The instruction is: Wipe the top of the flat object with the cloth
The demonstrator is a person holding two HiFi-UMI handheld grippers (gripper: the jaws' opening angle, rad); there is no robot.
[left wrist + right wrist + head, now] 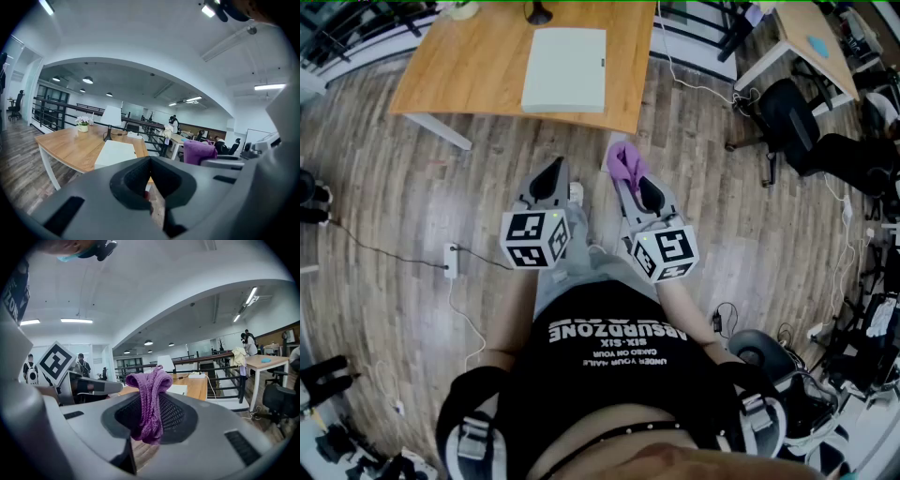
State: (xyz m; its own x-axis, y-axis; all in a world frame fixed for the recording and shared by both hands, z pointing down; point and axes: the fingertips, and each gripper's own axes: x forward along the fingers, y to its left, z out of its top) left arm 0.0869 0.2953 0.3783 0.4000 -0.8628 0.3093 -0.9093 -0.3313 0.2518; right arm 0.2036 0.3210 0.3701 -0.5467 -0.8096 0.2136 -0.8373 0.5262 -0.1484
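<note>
The right gripper [630,180] pinches the purple cloth [624,161] in a bunch between its jaws, a fold standing above them, likely so that the free fabric can be pressed down flat. The left gripper [551,176], jaws pressed together on nothing, hangs just left of it over the floor [403,197]. The white flat object [564,68] lies on the wooden table [469,66] at the far side, well apart from both, so wiping has not begun.

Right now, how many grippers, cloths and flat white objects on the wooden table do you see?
Grippers: 2 (left gripper, right gripper)
Purple cloth: 1
White flat object: 1
Total: 4
</note>
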